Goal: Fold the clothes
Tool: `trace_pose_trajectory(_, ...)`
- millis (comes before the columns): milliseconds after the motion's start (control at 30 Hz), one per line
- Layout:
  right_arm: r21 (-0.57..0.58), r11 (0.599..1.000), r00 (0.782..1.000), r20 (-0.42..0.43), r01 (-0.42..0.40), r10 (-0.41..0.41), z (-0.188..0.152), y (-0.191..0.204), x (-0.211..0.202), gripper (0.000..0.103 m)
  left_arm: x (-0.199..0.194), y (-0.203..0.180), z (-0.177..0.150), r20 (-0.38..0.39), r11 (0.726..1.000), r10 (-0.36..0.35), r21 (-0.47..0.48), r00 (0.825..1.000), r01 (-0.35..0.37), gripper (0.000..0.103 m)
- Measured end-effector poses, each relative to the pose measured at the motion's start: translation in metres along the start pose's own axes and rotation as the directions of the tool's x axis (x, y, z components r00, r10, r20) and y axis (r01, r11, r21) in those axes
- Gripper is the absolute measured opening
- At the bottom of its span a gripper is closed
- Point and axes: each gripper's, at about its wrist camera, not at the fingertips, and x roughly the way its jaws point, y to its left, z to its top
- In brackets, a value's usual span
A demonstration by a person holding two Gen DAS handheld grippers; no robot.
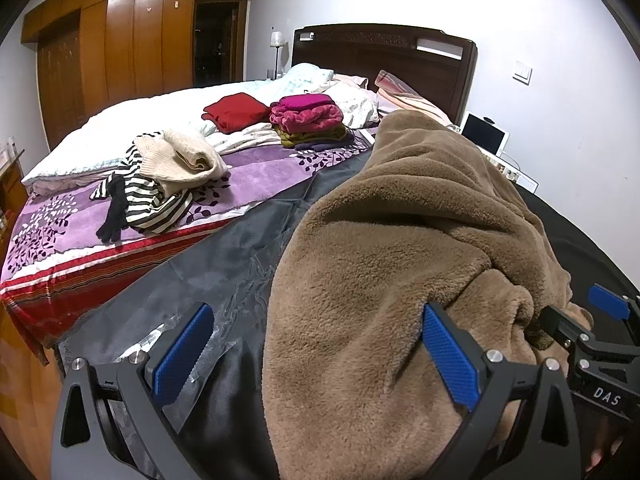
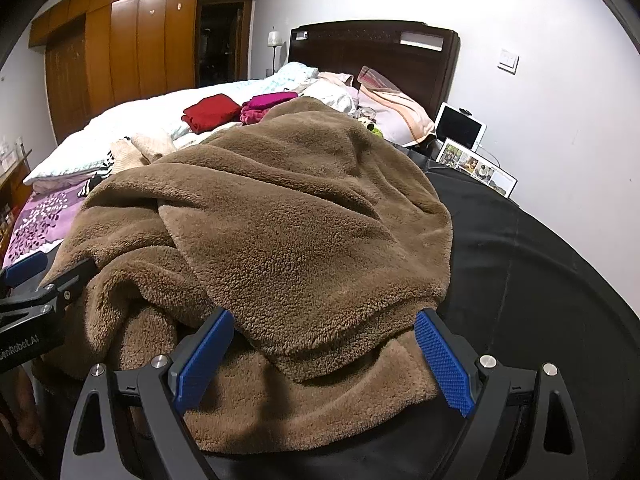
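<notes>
Progress, judged from the bed [image 1: 132,240]: part done. Far ahead of the left gripper [image 1: 320,356] sit two finished lots: a folded red top [image 1: 234,111] and, just beside it, a stack of pink and olive clothes [image 1: 310,122]. Nearer, ahead and to the left of the left fingers [image 1: 182,356], a loose heap still waits: cream sweater [image 1: 180,156] on a striped top [image 1: 156,200], w/ a black glove [image 1: 112,220] touching the stripes. So at least 2–3 items left, plus the one in hand.

Item in hand: brown fleece [image 2: 280,220], bunched and rumpled on a black sheet [image 2: 520,280], no clean fold visible yet. Its near edge lies between the fingers of the right gripper [image 2: 320,364]; these are spread wide, not clamped. Left gripper's fingers also wide apart; the fleece edge sits against the right one, grey plastic film [image 1: 224,264] under the other. Looks like early in this garment: prob needs spreading flat first.

Room: bedroom. Purple leaf-print blanket [image 1: 248,176] and white quilt [image 1: 132,120] beyond the fingers, dark headboard [image 1: 380,52] at the far end, wood wardrobe [image 1: 120,52] far left, tablet [image 2: 460,126] and photo sheet [image 2: 476,168] far right by the white wall.
</notes>
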Motion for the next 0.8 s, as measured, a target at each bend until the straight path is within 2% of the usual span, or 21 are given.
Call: trace_pose_trajectory(800, -0.015, 1.0, 1.0, -0.028, 0.011, -0.011, 0.005, 0.009, 0.014, 0.094, 0.002, -0.001, 0.001, -0.01, 1.0, -0.009, 0.005, 1.0, 0.009, 0.102)
